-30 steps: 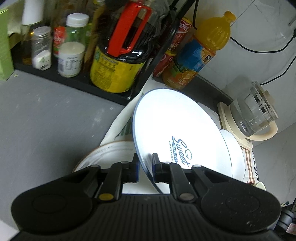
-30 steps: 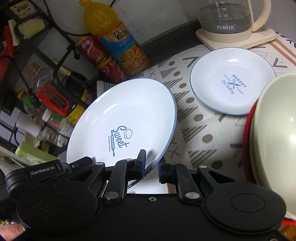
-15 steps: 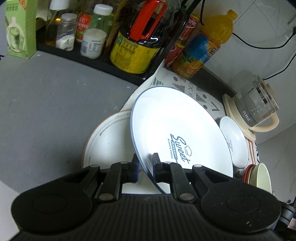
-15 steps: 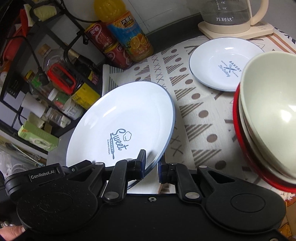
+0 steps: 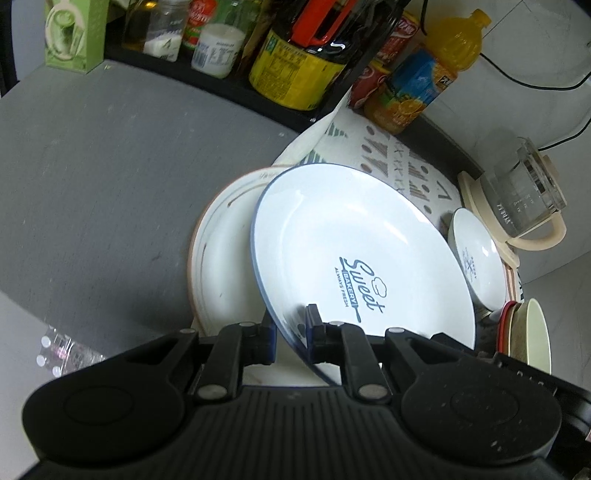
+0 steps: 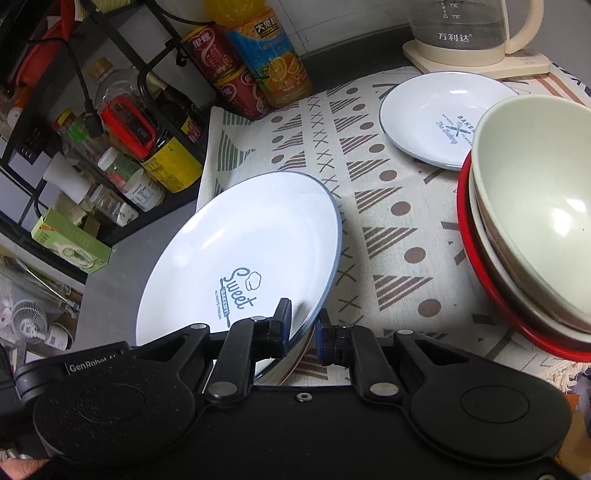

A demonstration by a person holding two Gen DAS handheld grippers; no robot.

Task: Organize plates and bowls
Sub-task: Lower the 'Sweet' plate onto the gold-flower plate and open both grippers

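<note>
A large white plate with a blue rim and "Sweet Bakery" print (image 5: 354,258) (image 6: 240,251) is held tilted by both grippers. My left gripper (image 5: 290,338) is shut on its near rim. My right gripper (image 6: 301,334) is shut on its opposite rim. Below it lies a cream plate with a brown rim (image 5: 221,251) on the grey counter. A small white "Bakery" plate (image 6: 432,118) (image 5: 476,258) sits on the patterned cloth. A stack of cream bowls on a red dish (image 6: 535,214) (image 5: 532,336) stands at the right.
A black rack (image 5: 184,74) holds sauce bottles and jars along the back. An orange juice bottle (image 6: 269,55), red cans (image 6: 218,62) and a glass kettle (image 6: 469,33) stand behind the patterned cloth (image 6: 388,221). A green box (image 5: 70,37) sits at the far left.
Both grippers have pulled back and up with the large plate, moving it left over the cream plate. More of the cloth and the bowl stack show now.
</note>
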